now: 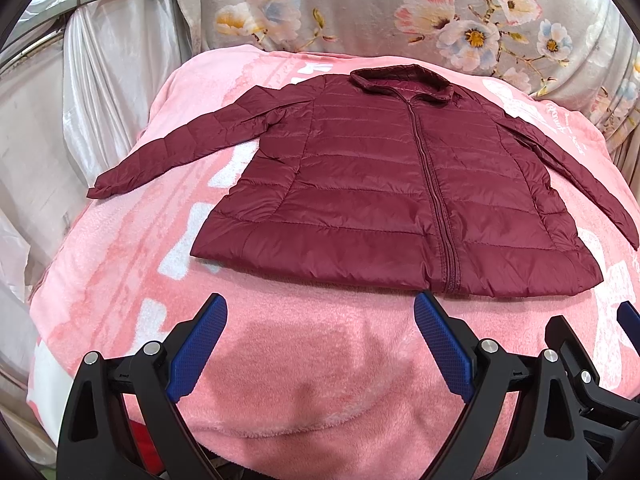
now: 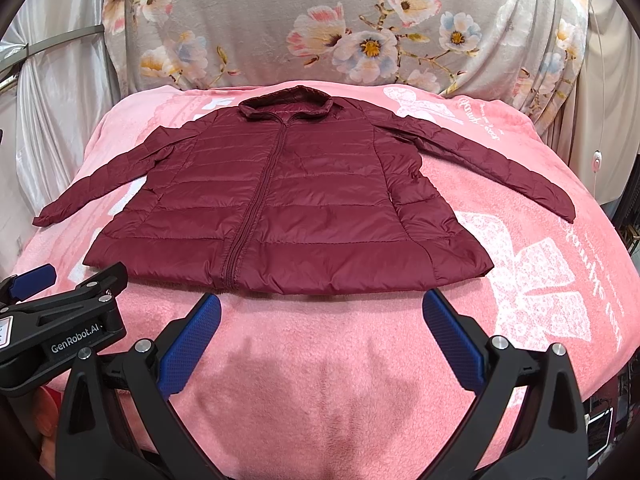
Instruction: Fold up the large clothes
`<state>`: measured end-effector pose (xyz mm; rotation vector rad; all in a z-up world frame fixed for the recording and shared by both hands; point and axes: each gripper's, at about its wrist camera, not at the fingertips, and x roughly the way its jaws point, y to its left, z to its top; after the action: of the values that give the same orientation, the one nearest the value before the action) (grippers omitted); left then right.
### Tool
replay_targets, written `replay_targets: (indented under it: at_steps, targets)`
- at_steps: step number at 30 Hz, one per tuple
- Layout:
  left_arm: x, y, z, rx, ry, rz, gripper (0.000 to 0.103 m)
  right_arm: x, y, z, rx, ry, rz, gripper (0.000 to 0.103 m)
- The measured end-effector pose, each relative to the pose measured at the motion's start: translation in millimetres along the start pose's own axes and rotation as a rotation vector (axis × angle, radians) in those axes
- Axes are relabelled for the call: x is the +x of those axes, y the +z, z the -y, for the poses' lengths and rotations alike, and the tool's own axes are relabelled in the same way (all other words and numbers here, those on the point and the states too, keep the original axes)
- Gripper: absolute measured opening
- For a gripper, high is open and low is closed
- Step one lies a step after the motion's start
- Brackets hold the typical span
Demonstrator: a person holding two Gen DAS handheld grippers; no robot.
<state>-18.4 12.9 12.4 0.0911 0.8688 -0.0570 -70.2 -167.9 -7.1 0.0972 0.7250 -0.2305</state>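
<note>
Blue-padded left gripper (image 1: 320, 312): jaws spread wide, empty, hovering above the blanket's near edge, just short of the jacket hem.
Right gripper (image 2: 322, 310): jaws likewise wide apart, holding nothing, beside the left one, over the same near edge.
Blanket (image 2: 360, 360): pink fleece with white print, covering the whole surface.
Jacket (image 2: 288, 200): maroon, quilted, zipped, lying flat face-up mid-blanket, hem toward the near edge, collar toward the far edge, both sleeves spread outward.
Floral fabric (image 2: 320, 20): grey, draped behind the blanket's far edge.
</note>
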Motion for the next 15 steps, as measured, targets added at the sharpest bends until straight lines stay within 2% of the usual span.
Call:
replay_targets:
  at_steps: [15]
  targets:
    - [0.3, -1.1, -0.5, 0.000, 0.001, 0.002, 0.092, 0.7, -0.9, -1.9, 0.000, 0.002, 0.000, 0.098]
